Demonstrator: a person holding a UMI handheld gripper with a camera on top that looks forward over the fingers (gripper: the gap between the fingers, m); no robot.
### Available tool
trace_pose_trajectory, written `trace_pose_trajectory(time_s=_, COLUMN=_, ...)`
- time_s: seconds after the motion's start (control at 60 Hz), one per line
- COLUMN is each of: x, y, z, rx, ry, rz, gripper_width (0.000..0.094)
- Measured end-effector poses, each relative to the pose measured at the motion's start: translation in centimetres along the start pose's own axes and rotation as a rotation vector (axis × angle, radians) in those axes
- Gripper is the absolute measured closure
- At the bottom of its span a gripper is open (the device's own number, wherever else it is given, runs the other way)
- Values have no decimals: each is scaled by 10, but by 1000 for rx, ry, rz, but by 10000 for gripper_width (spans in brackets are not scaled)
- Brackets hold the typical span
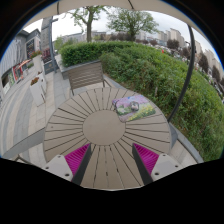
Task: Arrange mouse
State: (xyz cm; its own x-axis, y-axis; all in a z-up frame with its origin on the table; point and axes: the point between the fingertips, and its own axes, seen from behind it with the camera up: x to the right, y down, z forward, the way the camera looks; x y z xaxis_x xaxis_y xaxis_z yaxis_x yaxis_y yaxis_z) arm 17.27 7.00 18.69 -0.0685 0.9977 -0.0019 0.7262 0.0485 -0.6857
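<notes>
A colourful printed mouse mat [136,108] lies on the right part of a round slatted wooden table [90,125], beyond my right finger. A small pale shape at the mat's left end [124,102] may be the mouse; I cannot tell for sure. My gripper [111,160] is open and empty, held above the table's near edge. Its magenta pads [76,157] stand wide apart, with only bare table slats between them.
A slatted wooden bench [85,75] stands beyond the table. A tall green hedge [160,70] runs along the right. A dark pole [186,60] rises at the right of the table. Paved ground [25,105] lies to the left.
</notes>
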Motion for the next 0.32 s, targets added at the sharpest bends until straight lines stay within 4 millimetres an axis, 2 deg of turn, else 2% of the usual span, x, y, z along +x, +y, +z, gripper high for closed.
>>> trace_pose_trajectory(time_s=0.083, x=-9, y=12, z=-18, rx=4, ry=18, rz=4, gripper_width=95)
trace_pose_trajectory(time_s=0.217, x=-19, y=36, z=-28, rx=-8, ry=48, rz=9, gripper_width=98)
trace_pose_trajectory(time_s=0.317, x=-25, y=43, z=-36, rx=-3, ry=63, rz=17, gripper_width=95)
